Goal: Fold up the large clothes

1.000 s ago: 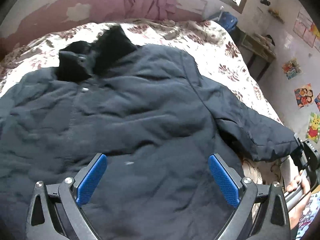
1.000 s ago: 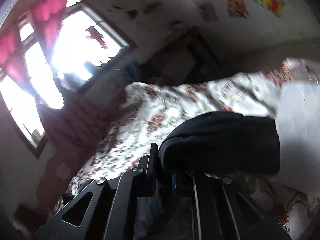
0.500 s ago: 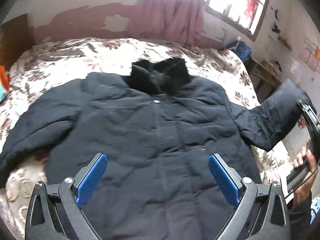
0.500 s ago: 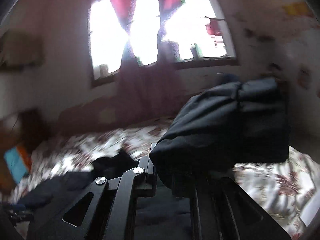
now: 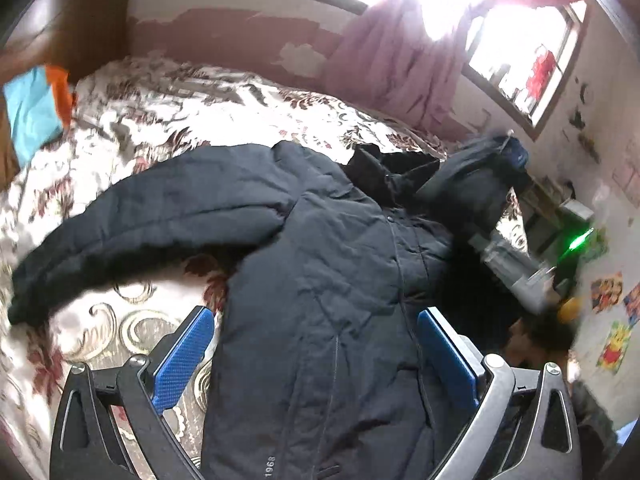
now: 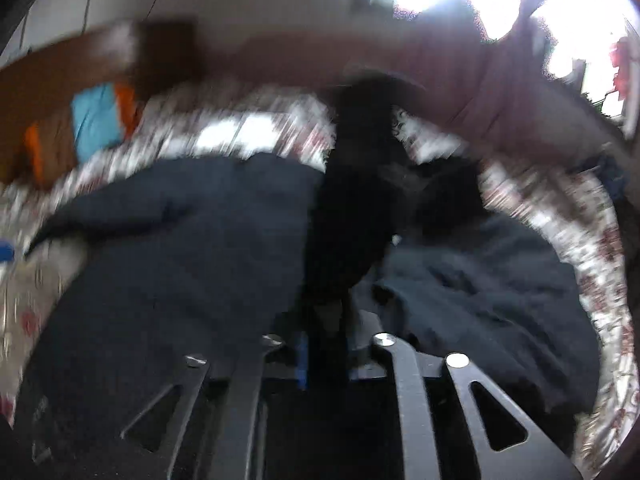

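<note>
Left wrist view: the left gripper [image 5: 312, 364] is hovering with fingers spread wide, gripping nothing, over a dark jacket [image 5: 320, 280] lying across the floral bedspread [image 5: 160, 112]. Right wrist view, blurred: the right gripper [image 6: 324, 356] is pointing along the jacket, fingers pinching a raised sleeve [image 6: 352, 200] above it.

Right wrist view motion-smeared throughout: floral bedspread [image 6: 576, 240] streaked, blue and orange cloth [image 6: 96, 120] at headboard soft-edged. Dark sleeve fabric [image 6: 352, 200] covers the right tongs' [image 6: 326, 356] tips. Left wrist view: dark padded jacket's [image 5: 320, 300] hem cut by bottom edge; right tongs [image 5: 508, 264] there blurred, grip unreadable.
</note>
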### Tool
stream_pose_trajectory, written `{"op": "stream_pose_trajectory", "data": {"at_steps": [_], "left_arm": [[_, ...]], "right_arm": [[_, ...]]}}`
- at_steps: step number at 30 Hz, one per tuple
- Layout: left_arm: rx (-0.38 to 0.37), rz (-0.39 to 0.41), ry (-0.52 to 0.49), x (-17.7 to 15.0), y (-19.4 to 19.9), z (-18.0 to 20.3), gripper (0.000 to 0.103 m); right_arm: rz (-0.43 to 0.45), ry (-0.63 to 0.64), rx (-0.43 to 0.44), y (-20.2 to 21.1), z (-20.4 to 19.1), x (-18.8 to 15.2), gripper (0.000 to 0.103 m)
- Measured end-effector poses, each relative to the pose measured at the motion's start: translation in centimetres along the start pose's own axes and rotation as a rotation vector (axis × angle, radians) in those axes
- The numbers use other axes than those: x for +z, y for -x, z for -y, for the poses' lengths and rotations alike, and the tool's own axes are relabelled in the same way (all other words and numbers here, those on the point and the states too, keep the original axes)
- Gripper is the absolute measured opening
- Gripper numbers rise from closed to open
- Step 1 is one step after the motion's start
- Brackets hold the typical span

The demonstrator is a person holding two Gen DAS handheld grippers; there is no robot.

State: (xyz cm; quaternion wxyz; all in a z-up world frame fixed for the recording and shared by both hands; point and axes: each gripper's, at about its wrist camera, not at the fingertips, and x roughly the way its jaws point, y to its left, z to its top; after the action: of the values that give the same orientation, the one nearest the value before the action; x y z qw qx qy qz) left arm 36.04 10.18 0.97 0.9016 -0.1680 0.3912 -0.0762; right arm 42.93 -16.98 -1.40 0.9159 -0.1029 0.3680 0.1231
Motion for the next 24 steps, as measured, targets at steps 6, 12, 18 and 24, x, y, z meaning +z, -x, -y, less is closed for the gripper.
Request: {"op": "stream_pose_trajectory", "data": {"at_steps": [6,12,18,24], "left_arm": [[-0.097,-0.042,0.078,-1.6,-2.6,-1.8,0.102],[-0.151,-0.107,0.05,-1.8,-7.4,0.6,0.101],[-0.118,-0.161,0.065,-0.8,-12.6,3.7,0.092],[0.043,-0.178,0.121,0.2,-15.9,4.4,0.019]], "right_arm": [[-0.199,-0.032,0.168,-0.1,0.5,-5.9,0.057],[-0.175,-0.176,0.202,5.7,5.0,-10.6,0.058],[-0.092,-0.219,0.133,11.6,9.1,-16.2,0.058],[-0.023,-0.198,0.019,12.9,11.6,-16.8,0.058]]}}
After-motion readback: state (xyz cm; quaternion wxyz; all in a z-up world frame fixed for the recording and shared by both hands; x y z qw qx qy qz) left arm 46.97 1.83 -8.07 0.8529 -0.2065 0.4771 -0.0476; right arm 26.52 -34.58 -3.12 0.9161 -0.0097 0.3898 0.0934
